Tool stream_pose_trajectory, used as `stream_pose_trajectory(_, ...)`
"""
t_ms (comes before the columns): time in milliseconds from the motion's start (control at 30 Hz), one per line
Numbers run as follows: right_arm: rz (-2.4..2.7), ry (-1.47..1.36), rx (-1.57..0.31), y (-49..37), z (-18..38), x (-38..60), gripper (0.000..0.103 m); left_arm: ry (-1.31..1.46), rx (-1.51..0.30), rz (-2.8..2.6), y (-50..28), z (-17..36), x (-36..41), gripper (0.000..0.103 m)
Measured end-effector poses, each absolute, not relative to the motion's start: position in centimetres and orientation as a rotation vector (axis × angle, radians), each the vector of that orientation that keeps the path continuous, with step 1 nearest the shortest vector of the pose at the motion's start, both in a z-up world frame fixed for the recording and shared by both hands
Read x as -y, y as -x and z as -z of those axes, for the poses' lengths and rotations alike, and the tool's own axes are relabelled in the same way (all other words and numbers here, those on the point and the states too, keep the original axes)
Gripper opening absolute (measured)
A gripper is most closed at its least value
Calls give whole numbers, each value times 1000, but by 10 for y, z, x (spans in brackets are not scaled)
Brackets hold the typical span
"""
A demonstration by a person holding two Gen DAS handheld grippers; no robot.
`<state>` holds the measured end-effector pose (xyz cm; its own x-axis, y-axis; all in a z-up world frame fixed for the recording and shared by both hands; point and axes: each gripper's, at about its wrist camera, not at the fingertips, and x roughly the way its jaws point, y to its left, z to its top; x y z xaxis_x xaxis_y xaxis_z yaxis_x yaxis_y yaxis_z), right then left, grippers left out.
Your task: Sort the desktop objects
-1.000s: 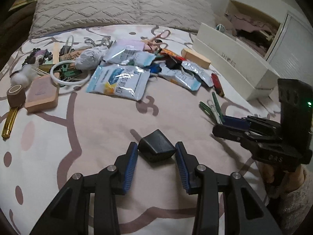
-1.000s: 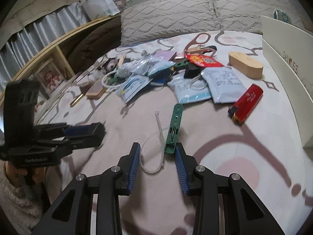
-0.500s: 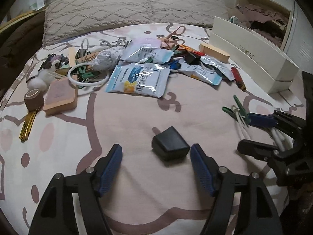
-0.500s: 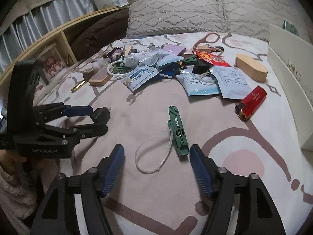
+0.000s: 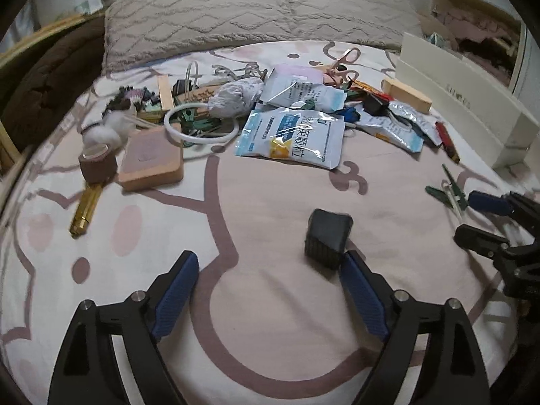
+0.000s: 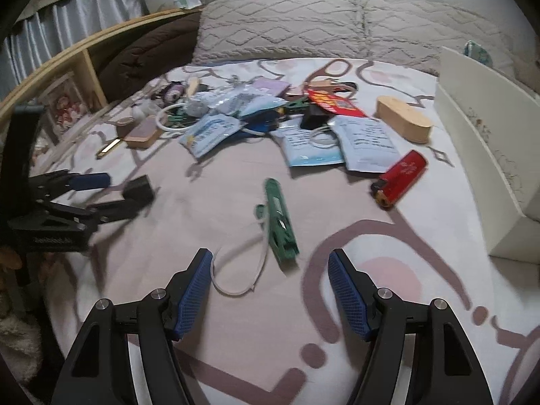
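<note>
Black and blocky, the small plug-like adapter sits alone on the near, bare stretch of the patterned bedspread, well apart from the heap further back, which looks like the start of its own sorted spot. The left gripper hangs just short of it with its jaws opening wide; nothing is between the pads, and the adapter lies just beyond the right-hand blue fingertip, close enough that I cannot tell whether they touch. Over to the right, a green clip with a loop of white cable tie beside it lies in another cleared patch. The right gripper stands spread and empty just short of them, the tie's loop reaching into the gap without either pad pressing on it. My guess is each hand has a separate spot near the person, keeping kinds apart. Further off the unsorted pile waits: a blue-and-white sachet, a red lighter, a wooden block, scissors and a white ring. A white shoe box stands along the right edge, perhaps meant as a bin.
</note>
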<state>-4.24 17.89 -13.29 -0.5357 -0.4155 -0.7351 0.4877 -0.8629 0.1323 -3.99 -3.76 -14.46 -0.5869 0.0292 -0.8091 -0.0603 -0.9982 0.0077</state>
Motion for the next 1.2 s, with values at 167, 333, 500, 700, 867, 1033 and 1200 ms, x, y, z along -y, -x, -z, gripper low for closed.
stream_pose_trajectory(167, 2416, -1131, -102, 48, 133, -190, 71, 1435, -68, -2712, 43, 153, 30, 103)
stream_pose_trajectory(333, 2430, -1120, -109, 46, 130, -191, 71, 1427, -69, -2718, 42, 158, 30, 103)
stream_pose_trajectory(500, 2480, -1141, -103, 55, 127, -198, 71, 1397, -77, -2709, 41, 159, 29, 103)
stream_pose_trajectory(700, 2514, -1133, -61, 64, 119, -206, 71, 1382, -25, -2690, 41, 157, 33, 103)
stream_pose_trajectory(867, 2508, -1092, -35, 58, 114, -207, 71, 1343, -4, -2690, 41, 152, 32, 102)
stream_pose_trajectory(1033, 2370, -1095, 59, 49, 112, -200, 71, 1303, -84, -2663, 42, 149, 20, 86)
stream_pose_trajectory(1200, 2233, -1099, 105, 41, 110, -186, 71, 1304, -67, -2599, 51, 149, 19, 69)
